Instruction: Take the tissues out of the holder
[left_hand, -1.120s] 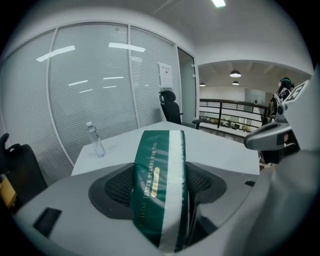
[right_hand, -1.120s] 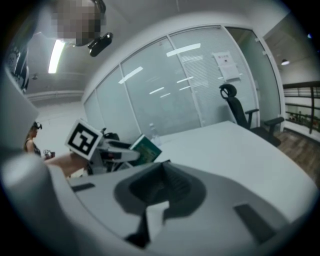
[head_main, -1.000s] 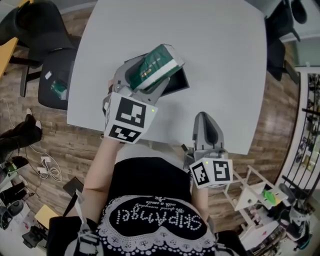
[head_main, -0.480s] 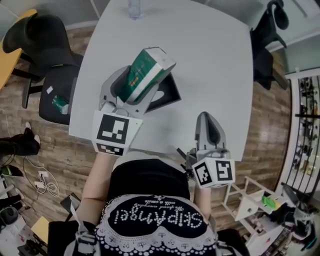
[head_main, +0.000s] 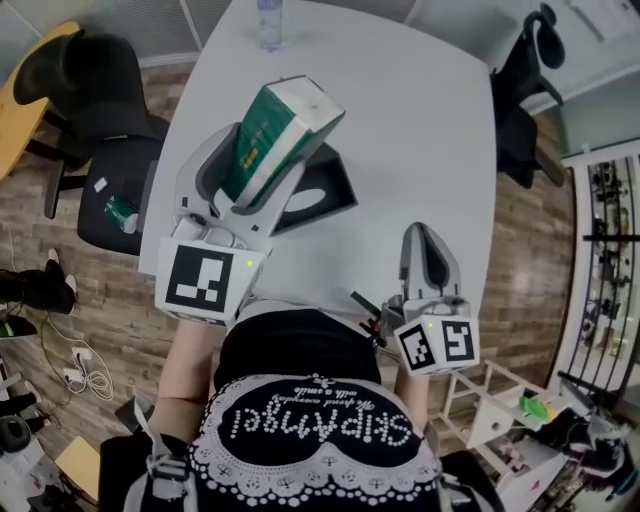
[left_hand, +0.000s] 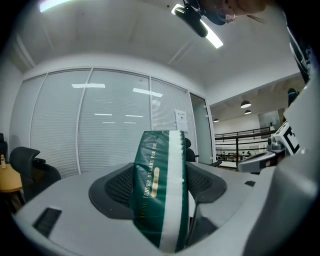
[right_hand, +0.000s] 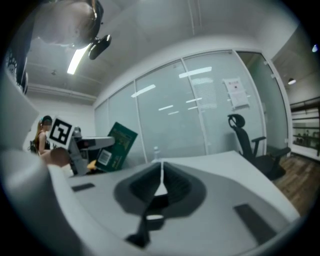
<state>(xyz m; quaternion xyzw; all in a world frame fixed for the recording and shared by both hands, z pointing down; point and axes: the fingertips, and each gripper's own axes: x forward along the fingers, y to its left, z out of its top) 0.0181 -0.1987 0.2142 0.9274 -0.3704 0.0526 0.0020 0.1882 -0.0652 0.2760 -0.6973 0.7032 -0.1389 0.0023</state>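
A green and white tissue pack (head_main: 268, 138) is held high above the white table (head_main: 420, 150), clamped between the jaws of my left gripper (head_main: 262, 150). In the left gripper view the tissue pack (left_hand: 160, 192) stands upright between the two dark pads, tilted up toward the ceiling. Below it on the table lies the black holder (head_main: 318, 193), partly hidden by the left gripper. My right gripper (head_main: 428, 243) rests over the table's near edge, jaws shut together with nothing between them (right_hand: 161, 175). The tissue pack (right_hand: 114, 146) also shows at the left of the right gripper view.
A clear bottle (head_main: 269, 20) stands at the table's far edge. Black office chairs (head_main: 85, 90) stand left of the table, another chair (head_main: 525, 70) at the right. A white rack (head_main: 500, 390) is at the lower right. Cables lie on the wooden floor.
My left gripper has lifted the tissue pack up and away from the black holder, raising it closer to the head camera. The right gripper has stayed about where it was.
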